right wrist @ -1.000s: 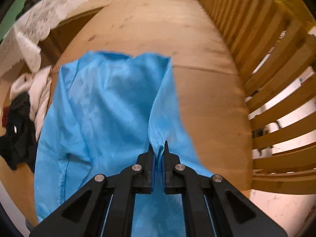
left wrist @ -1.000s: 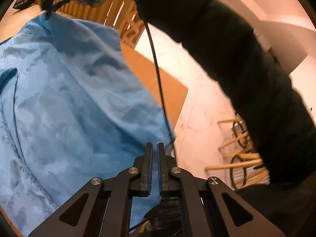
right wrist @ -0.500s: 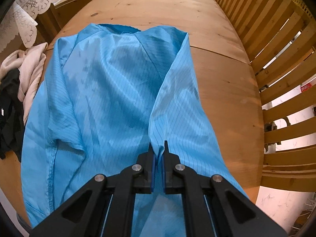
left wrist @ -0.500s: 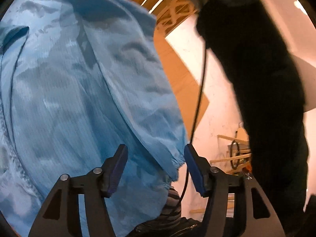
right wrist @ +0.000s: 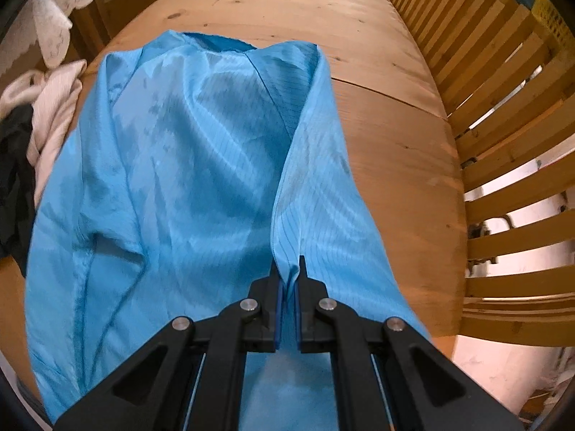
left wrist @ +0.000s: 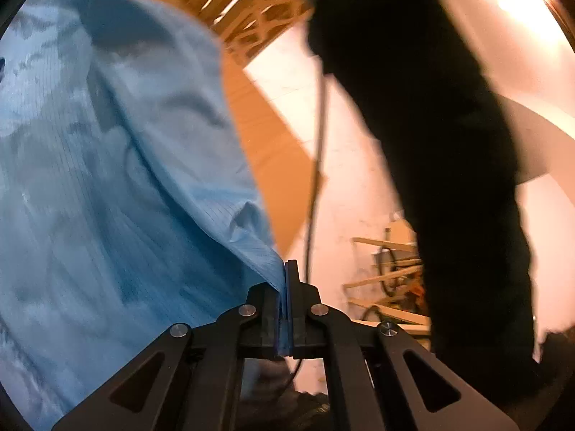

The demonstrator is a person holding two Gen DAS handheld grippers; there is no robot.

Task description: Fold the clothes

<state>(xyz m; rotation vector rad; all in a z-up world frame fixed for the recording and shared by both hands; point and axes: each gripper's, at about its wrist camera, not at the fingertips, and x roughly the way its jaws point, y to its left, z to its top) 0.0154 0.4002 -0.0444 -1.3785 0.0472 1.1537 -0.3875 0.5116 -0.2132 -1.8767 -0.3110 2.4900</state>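
Fingers of the right gripper (right wrist: 287, 269) pinched together on a raised fold of the blue garment (right wrist: 187, 179), cloth bunched between the blue pads. Ahead of those fingers, garment spread flat across the wooden desk (right wrist: 395, 151), its far edge well forward, one side panel running from the fingertips up to a far corner. Left of the fingers, just beside the garment's edge, a heap of white and black clothes (right wrist: 39, 118). Right of the fingers, past the desk's edge, a slatted wooden rail (right wrist: 503, 82).

Fingers of the left gripper (left wrist: 285, 280) closed tight on a corner of the blue garment (left wrist: 107, 179), fabric rising up and to the left from the fingertips. Right of those fingers, a thin black cable (left wrist: 316, 165), then a dark, blurred sleeve (left wrist: 449, 143). Farther ahead, wooden desk edge (left wrist: 266, 158) and pale floor (left wrist: 345, 186).
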